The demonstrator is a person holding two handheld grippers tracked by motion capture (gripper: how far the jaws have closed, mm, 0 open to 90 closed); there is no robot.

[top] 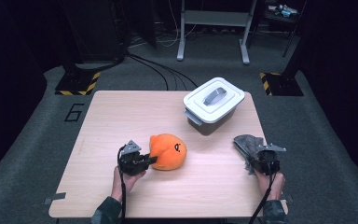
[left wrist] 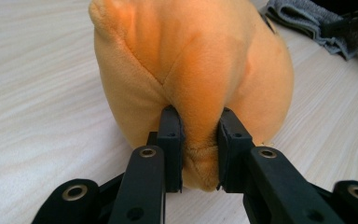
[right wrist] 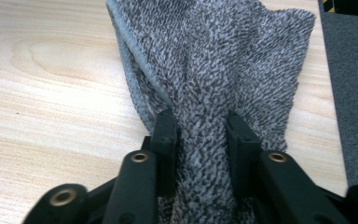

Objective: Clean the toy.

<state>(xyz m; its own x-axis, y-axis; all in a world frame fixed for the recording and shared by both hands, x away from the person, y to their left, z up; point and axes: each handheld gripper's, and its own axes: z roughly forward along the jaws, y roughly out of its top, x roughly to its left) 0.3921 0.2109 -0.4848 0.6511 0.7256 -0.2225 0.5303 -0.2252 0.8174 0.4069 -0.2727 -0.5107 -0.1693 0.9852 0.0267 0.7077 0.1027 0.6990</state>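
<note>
An orange plush toy (top: 168, 151) with a small black face mark lies near the middle of the wooden table (top: 121, 116). My left gripper (top: 152, 160) is shut on the plush toy (left wrist: 191, 70), its black jaws pinching a fold of orange fabric at the toy's near side. A grey speckled cloth (top: 248, 144) lies bunched at the table's right edge. On that cloth (right wrist: 214, 65) my right gripper (top: 262, 158) is shut, with a ridge of fabric gathered between its two jaws. In the left gripper view the cloth (left wrist: 303, 21) lies at the upper right.
A white lidded box (top: 213, 103) with a grey handle stands at the back right of the table. Dark carpet surrounds the table, with cables and a grey metal stand (top: 214, 28) behind it. The table's right edge runs close beside the cloth.
</note>
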